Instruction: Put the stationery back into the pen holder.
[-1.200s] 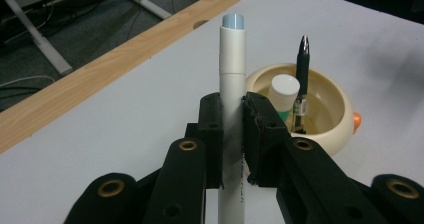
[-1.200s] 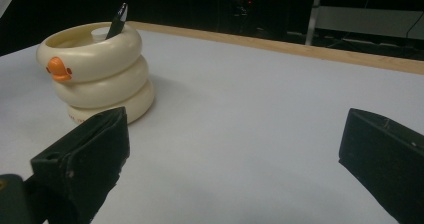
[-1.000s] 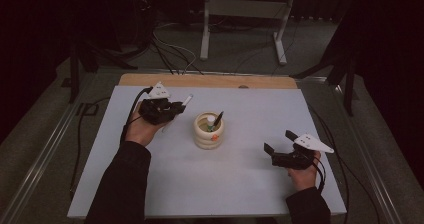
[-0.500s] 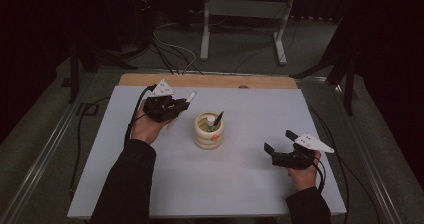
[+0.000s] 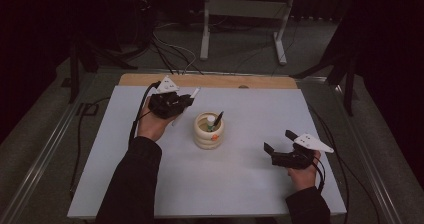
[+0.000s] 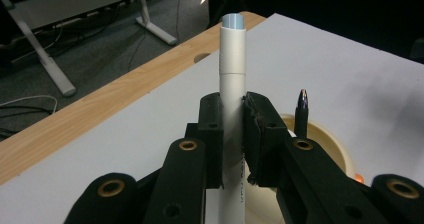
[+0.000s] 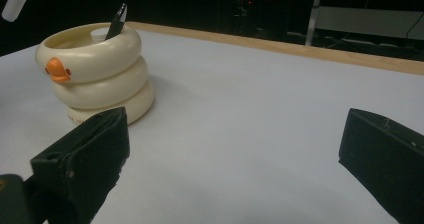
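Note:
A cream ringed pen holder (image 5: 208,130) with an orange beak mark stands mid-table; a black pen (image 5: 218,119) and a white one stick out of it. My left gripper (image 5: 186,100), just left of and above the holder, is shut on a white marker (image 6: 232,84) that runs up between its pads. In the left gripper view the holder's rim (image 6: 330,144) and the black pen (image 6: 301,114) lie right behind the jaws. My right gripper (image 5: 280,141) rests open at the table's right, jaws wide apart, aimed toward the holder (image 7: 95,74).
The white table top (image 5: 260,109) has a wooden strip (image 5: 225,81) along its far edge. Behind it stand a metal frame's legs (image 5: 240,29) and loose cables (image 5: 170,44) on the floor. Cables trail from both grippers.
My left gripper with the marker has shifted slightly right, toward the holder. The right gripper has stayed still.

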Demonstrator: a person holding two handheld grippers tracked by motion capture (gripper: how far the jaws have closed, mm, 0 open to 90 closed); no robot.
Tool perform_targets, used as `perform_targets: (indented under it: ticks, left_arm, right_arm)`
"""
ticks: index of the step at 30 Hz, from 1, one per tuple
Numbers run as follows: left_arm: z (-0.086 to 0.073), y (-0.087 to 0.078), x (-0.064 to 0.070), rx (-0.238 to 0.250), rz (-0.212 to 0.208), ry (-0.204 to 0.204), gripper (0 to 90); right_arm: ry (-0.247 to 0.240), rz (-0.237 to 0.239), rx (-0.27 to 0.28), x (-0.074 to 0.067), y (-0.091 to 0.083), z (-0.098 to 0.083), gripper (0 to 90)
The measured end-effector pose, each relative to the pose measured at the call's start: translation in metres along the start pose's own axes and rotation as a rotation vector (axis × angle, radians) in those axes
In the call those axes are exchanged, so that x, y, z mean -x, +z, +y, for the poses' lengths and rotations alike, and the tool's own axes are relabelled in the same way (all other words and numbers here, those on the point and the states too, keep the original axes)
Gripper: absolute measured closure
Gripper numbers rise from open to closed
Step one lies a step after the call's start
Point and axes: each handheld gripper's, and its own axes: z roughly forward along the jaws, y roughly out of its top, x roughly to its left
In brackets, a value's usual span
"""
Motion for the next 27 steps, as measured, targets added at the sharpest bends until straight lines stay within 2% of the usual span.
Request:
perform_targets:
  ticks: [27]
  left_arm:
    - [0.017,0.016,0.011,0.042,-0.034,-0.019,79.6]
  right_arm:
    - [0.001,0.000,0.001,0.000,0.000,0.000,0.0]
